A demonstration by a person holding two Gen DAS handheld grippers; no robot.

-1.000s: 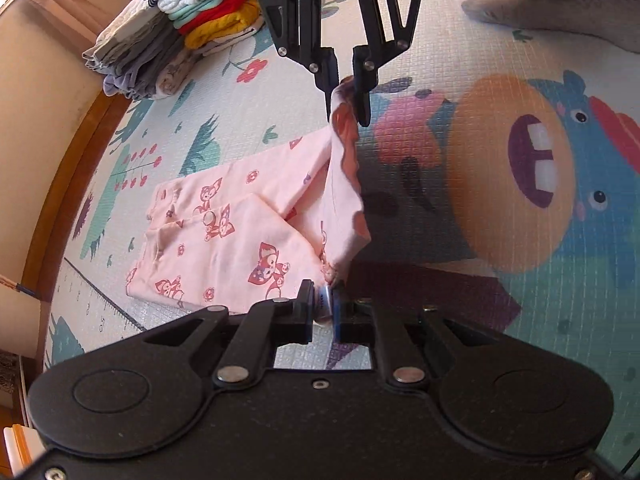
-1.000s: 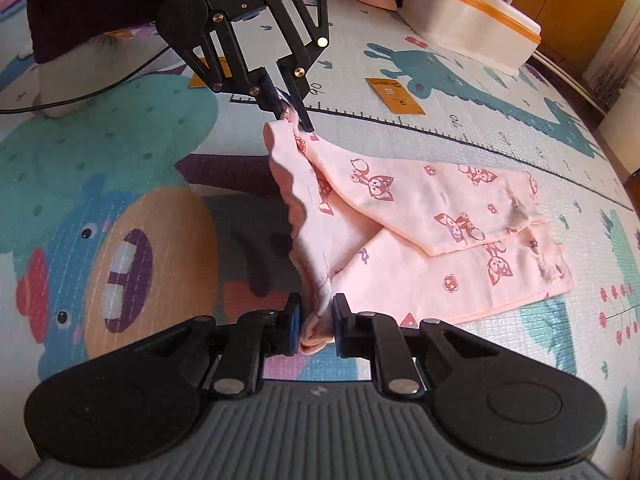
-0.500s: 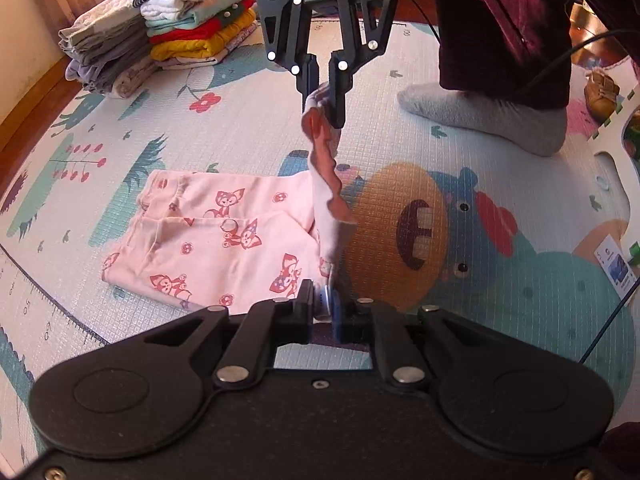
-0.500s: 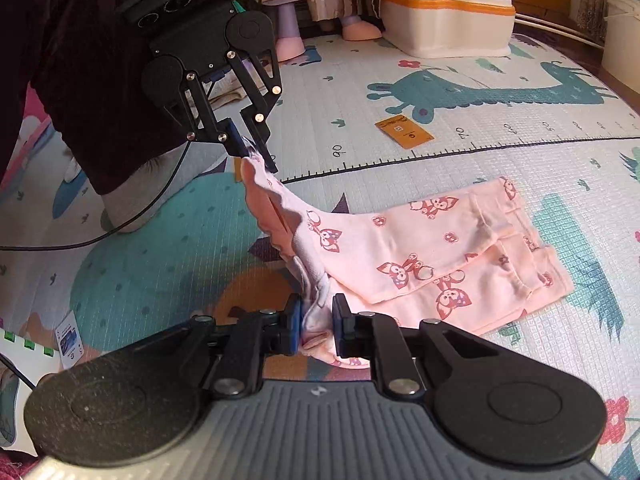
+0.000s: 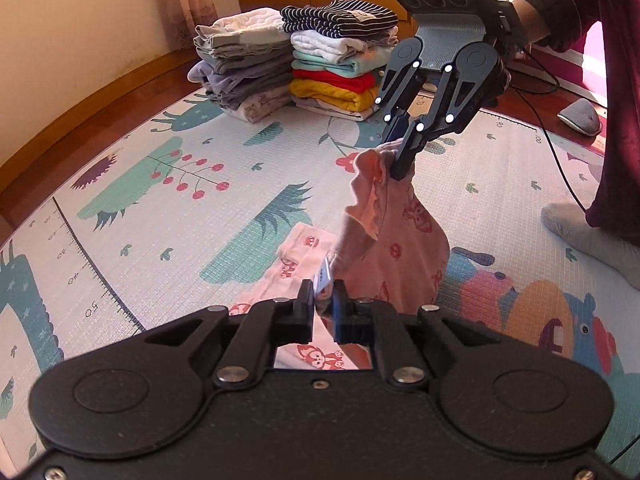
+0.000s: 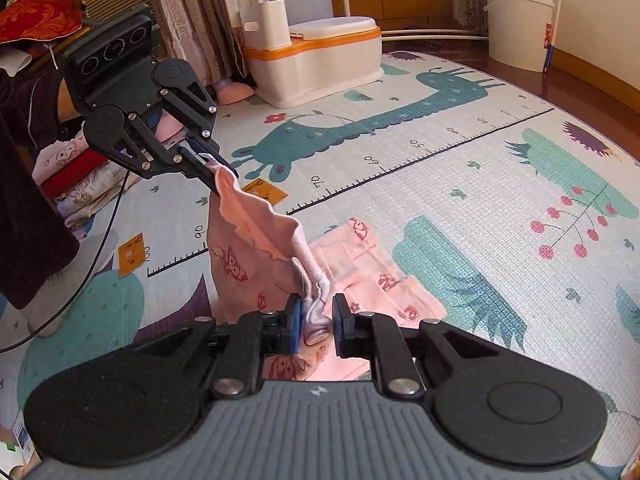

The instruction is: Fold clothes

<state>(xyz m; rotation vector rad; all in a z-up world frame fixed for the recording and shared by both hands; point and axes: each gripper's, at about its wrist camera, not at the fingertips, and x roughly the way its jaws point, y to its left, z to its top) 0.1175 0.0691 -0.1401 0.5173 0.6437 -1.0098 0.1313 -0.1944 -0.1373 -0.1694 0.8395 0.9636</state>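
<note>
Left gripper pinched narrowly on a corner of the pink garment, right gripper a little wider yet seemingly clamped on bunched waistband, cloth strung between both, lower part trailing on the play mat, folded stacks beyond.

I read ruler numbers printed on the play mat: 50, 60, 70 and 90 mid-frame in my right view. In my left view, 40 and 50 sit at the left edge.
</note>
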